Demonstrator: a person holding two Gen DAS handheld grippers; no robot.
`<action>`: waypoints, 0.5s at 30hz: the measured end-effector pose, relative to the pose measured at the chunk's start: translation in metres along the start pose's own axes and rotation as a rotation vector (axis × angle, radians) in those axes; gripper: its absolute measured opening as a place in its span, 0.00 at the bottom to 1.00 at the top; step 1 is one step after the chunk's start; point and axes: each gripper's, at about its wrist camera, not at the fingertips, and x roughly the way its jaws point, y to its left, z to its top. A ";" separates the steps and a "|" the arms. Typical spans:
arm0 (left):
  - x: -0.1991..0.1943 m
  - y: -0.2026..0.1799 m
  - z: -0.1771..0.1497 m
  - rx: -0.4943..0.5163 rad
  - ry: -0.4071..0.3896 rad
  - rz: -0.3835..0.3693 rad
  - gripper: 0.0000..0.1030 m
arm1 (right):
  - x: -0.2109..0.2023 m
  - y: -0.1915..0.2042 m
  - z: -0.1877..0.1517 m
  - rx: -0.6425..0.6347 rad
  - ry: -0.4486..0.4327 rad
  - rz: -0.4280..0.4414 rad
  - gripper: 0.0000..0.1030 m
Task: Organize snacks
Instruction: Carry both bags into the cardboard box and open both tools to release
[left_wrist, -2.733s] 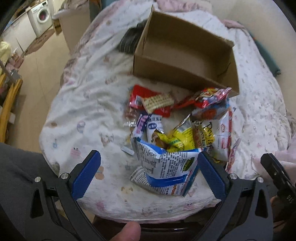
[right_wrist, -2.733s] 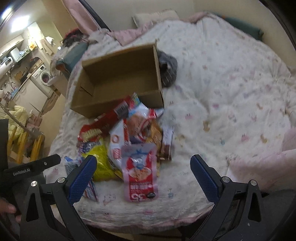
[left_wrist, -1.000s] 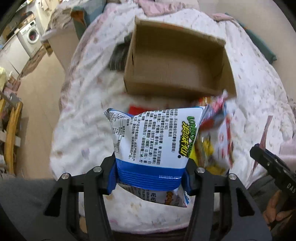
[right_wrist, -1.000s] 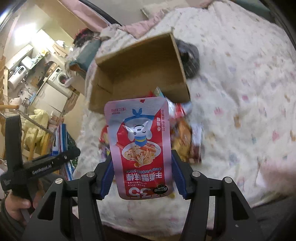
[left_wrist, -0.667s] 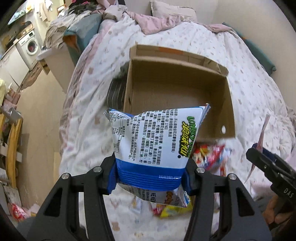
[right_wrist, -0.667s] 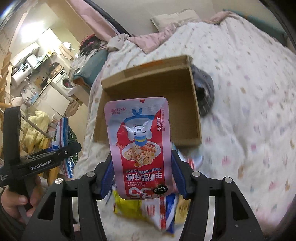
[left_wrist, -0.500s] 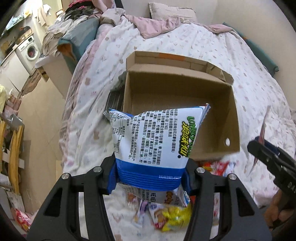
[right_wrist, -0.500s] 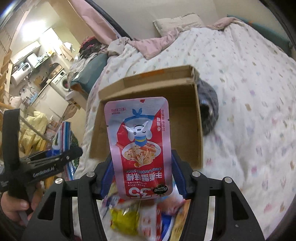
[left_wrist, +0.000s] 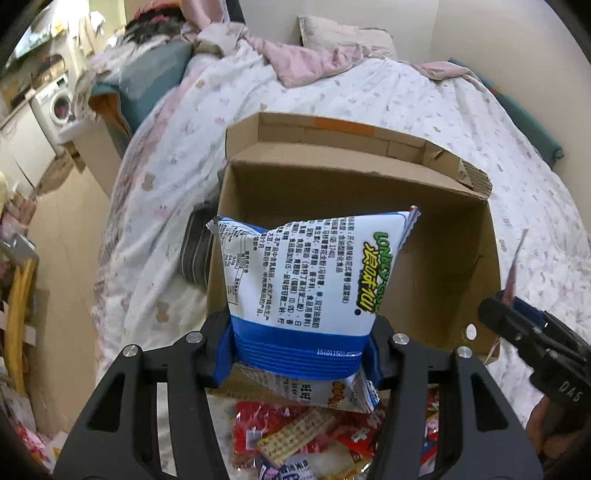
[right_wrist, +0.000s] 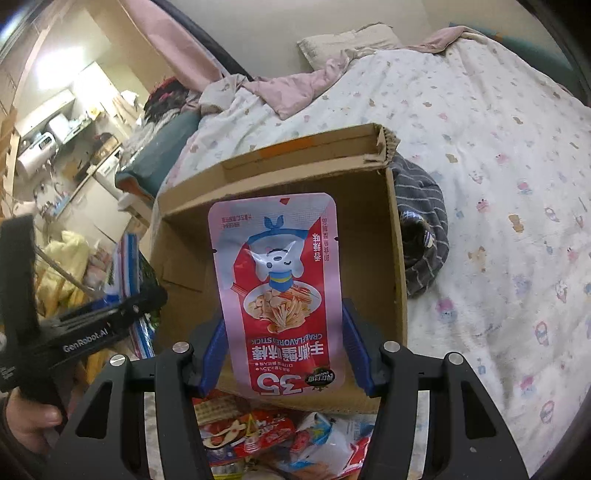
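Observation:
My left gripper (left_wrist: 299, 350) is shut on a white and blue snack bag (left_wrist: 306, 284), held upright over the near wall of an open cardboard box (left_wrist: 443, 266) on the bed. My right gripper (right_wrist: 282, 354) is shut on a pink and red crab stick pouch (right_wrist: 277, 288), held upright in front of the same box (right_wrist: 369, 206). The box's floor looks bare where it shows. A heap of other snack packets (left_wrist: 303, 439) lies on the bed below both grippers, also in the right wrist view (right_wrist: 280, 439).
A dark striped cloth (right_wrist: 424, 236) lies against the box's side. The bed has a white patterned quilt (right_wrist: 498, 166) with a pink blanket (left_wrist: 314, 62) and a pillow (left_wrist: 343, 35) at its far end. A washing machine (left_wrist: 55, 103) and clutter stand off the bed's left.
Both grippers closed on their packets, lifted them off the heap and carried them forward to the box. The box now fills more of both views.

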 end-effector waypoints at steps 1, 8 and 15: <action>0.001 -0.002 0.000 -0.002 0.003 -0.007 0.49 | 0.003 -0.001 0.000 -0.006 0.008 -0.007 0.57; 0.012 -0.012 -0.003 0.047 0.000 0.022 0.50 | 0.013 -0.009 -0.002 0.005 0.028 -0.025 0.57; 0.010 -0.012 -0.003 0.052 -0.022 0.002 0.52 | 0.013 -0.009 0.002 0.012 0.021 -0.025 0.59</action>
